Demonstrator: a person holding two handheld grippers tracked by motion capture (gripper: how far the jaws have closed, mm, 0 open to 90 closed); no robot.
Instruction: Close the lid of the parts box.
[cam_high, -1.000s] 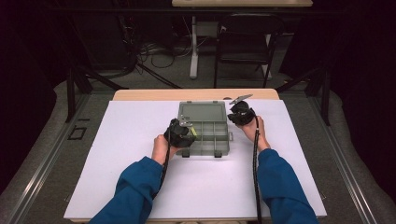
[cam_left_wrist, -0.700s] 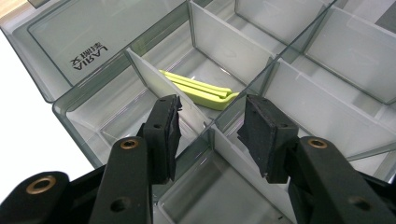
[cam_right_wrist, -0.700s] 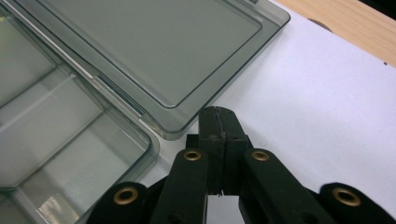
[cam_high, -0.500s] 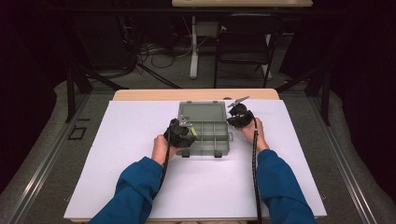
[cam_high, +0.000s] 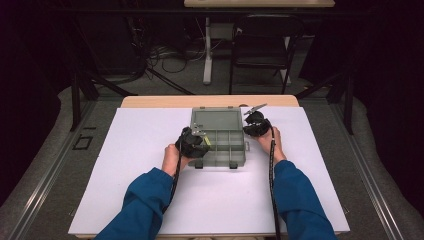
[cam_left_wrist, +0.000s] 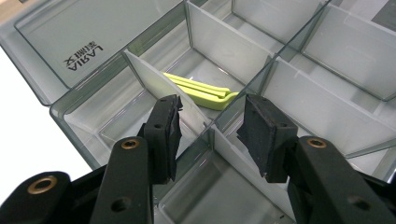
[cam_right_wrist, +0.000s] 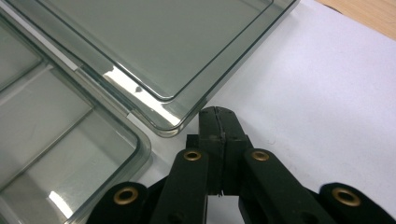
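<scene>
One organiser box (cam_high: 220, 137), one green clip (cam_left_wrist: 205, 91)

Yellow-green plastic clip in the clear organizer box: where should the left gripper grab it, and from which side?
Judging from the left gripper view: take the yellow-green plastic clip across its narrow width near the closed thick end, coming from above. It lies flat on the compartment floor of the clear divided organizer box, close to a divider wall, so sideways access looks blocked. The open left gripper hovers short of it.

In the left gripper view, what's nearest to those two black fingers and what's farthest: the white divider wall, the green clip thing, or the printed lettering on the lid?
1. White divider wall: right beside the tip of the left gripper, by its left finger.
2. Yellow-green clip: just beyond, lying in the compartment behind that divider.
3. Lettering: farthest, on the open clear lid at upper left.
</scene>
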